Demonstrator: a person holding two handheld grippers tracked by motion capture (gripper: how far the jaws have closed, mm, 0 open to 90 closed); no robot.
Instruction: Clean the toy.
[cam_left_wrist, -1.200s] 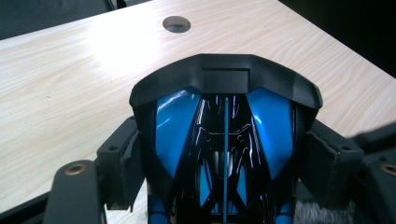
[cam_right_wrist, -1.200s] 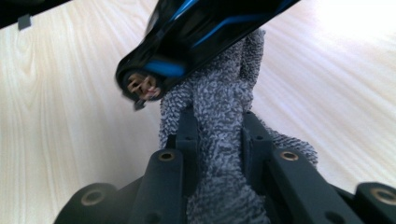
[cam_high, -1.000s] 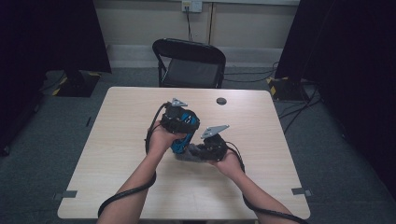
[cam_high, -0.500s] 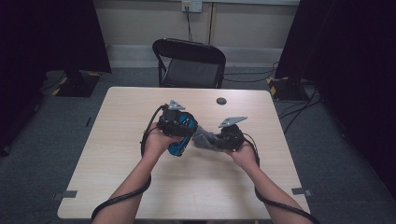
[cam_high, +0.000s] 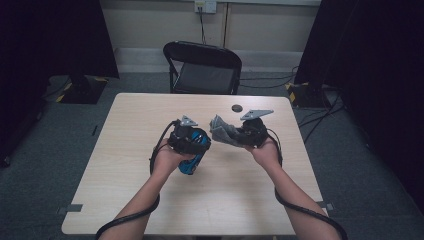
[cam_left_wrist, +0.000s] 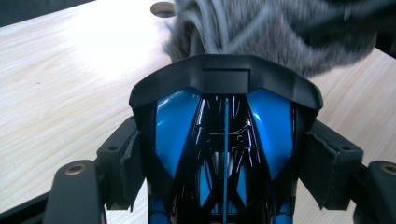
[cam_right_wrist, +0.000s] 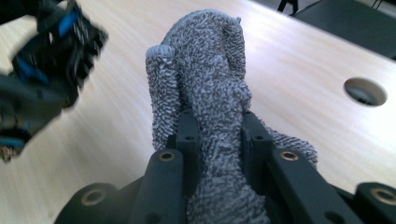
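High view: the left claw is closed on a blue and black shoe, which hangs under the claw and points down toward the tabletop. The right claw is clamped on a grey cloth; the cloth sticks out past the claw tips toward the left claw. The two claws are near each other but apart, above the middle of the tabletop. A small round hole in the tabletop lies just beyond the right claw. A black folding chair stands past the far edge of the tabletop.

Left gripper view: the two jaws of the left claw stand wide and press on both sides of the shoe, one pad on each flank. The shoe's black rim rises between the jaws. The cloth appears blurred directly beyond the shoe, close to it; whether they touch cannot be told. The hole lies beyond the claw, left of the cloth.

Right gripper view: the jaws of the right claw are nearly together, pinching a fold of the cloth between the pads. The rest of the cloth stands bunched above the jaw tips. The shoe, blurred, is ahead and left of this claw, apart from the cloth. The hole lies to the right of the claw.
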